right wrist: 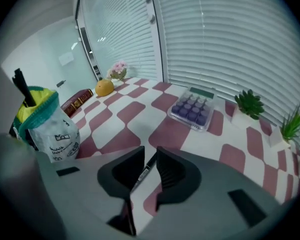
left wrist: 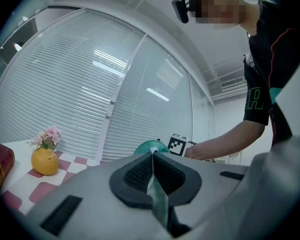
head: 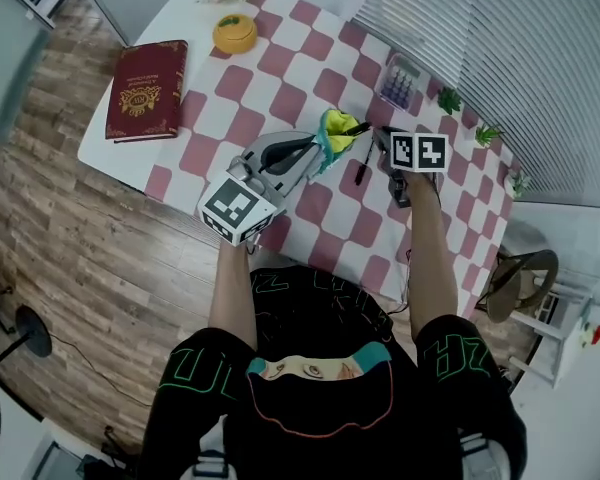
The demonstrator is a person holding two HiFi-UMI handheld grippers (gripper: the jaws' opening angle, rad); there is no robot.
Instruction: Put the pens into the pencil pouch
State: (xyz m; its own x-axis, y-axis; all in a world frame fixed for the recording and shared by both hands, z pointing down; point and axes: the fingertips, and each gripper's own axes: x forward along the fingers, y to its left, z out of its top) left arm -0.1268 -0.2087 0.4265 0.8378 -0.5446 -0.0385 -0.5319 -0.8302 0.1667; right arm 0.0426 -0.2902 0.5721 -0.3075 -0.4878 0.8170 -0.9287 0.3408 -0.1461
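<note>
- Your left gripper: fingers closed on the pouch rim; pouch upright over the tabletop, a black pen sticking out.
- Your right gripper: fingers apart, second pen lying on the tabletop between them, unpinched.

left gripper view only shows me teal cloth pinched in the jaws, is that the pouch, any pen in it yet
Observer: Yes, the left gripper is shut on the pencil pouch rim; one black pen sticks out of its top.
Operator: any more pens out
Observer: One shows, a second black pen lying on the checkered tablecloth beside the pouch.
Operator: and the other gripper
Observer: The right gripper is over that pen, jaws apart either side of it, not pressing.
</note>
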